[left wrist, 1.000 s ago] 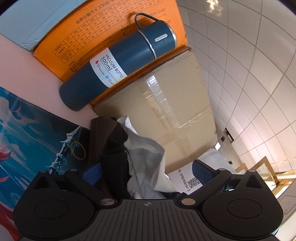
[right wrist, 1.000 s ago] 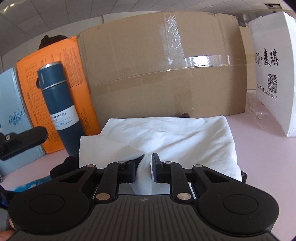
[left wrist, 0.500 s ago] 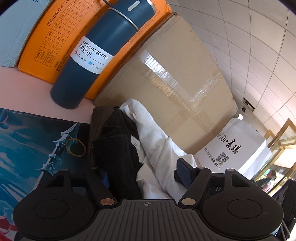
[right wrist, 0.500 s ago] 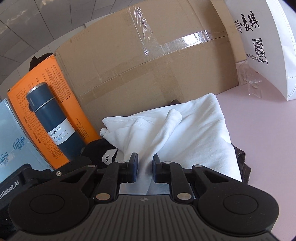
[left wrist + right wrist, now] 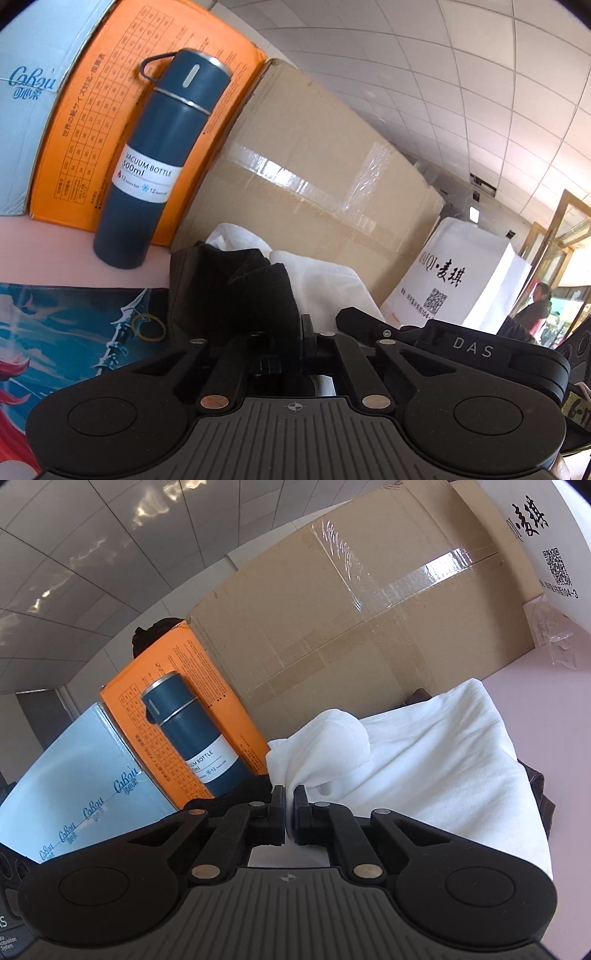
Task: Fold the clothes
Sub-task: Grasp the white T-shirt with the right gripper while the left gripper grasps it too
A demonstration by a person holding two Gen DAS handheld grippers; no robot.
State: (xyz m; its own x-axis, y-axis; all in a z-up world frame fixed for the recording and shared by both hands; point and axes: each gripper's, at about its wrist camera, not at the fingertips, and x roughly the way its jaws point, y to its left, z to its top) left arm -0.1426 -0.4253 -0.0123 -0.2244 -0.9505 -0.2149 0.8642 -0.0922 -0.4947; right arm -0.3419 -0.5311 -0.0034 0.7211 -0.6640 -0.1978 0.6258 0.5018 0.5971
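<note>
A black garment [image 5: 236, 295] lies bunched on the pink table with a white garment [image 5: 424, 760] draped over it. My left gripper [image 5: 309, 334] has its jaws closing, and they meet at the right edge of the black garment. White cloth [image 5: 325, 288] shows just beyond them; I cannot tell whether it is pinched too. My right gripper [image 5: 290, 805] is closing as well, its jaws pressed on a gathered fold of the white garment, which bulges up just ahead of the fingertips. The right gripper's body [image 5: 472, 349] shows at the right of the left wrist view.
Behind the clothes stand a taped cardboard box [image 5: 314, 177], an orange box [image 5: 88, 122], a light blue box [image 5: 74, 768] and a dark blue vacuum bottle [image 5: 155, 166]. A white bag [image 5: 465, 280] is at the right. A printed mat [image 5: 55, 332] carries a rubber band [image 5: 149, 326].
The left gripper's jaws went from wide open to closed on the clothes while the view rolled. The right gripper's jaws tightened on the white fold and pulled it up into a bunch.
</note>
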